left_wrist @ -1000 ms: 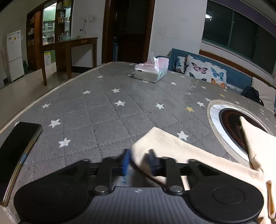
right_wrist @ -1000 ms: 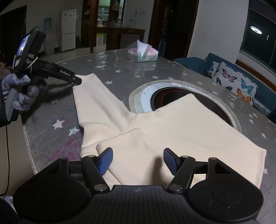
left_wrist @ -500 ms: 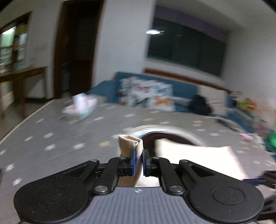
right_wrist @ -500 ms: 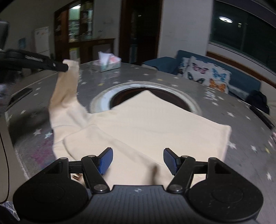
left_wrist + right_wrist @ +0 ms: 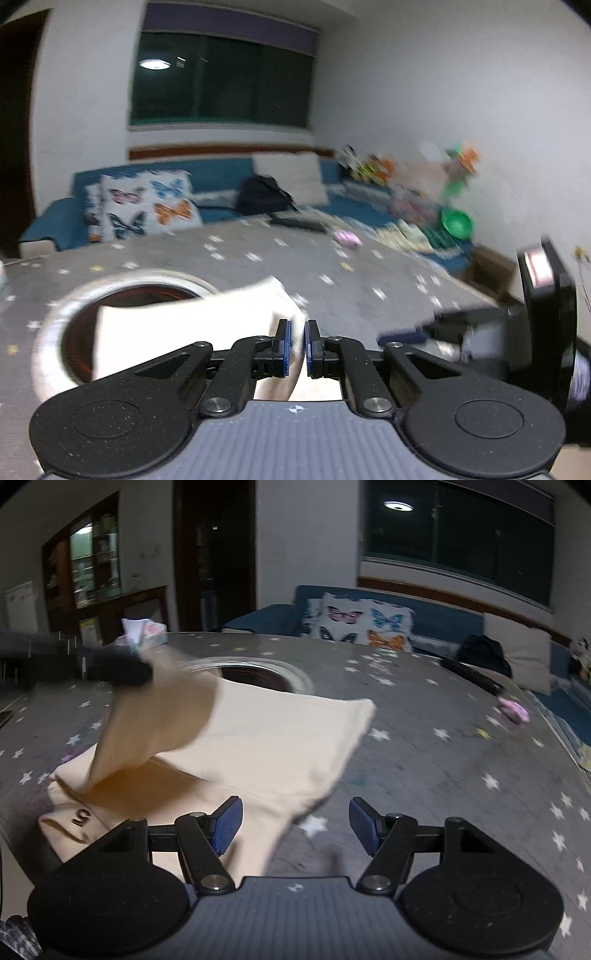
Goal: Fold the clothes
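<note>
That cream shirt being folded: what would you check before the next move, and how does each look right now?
1. Left gripper holding the sleeve: ok, shut on cloth.
2. Sleeve lifted off the table: ok.
3. Right gripper free: ok, open, holding nothing.
4. Shirt body flat: cannot tell, motion blur.
5. Landing area on the shirt free of objects: ok.
6. Hem over the round table opening: not ok, partly covering it.

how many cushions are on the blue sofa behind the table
2 clearly. A butterfly-print cushion sits toward the left of the sofa, and a plain cream cushion further right. A second butterfly cushion may be tucked behind the first.
</note>
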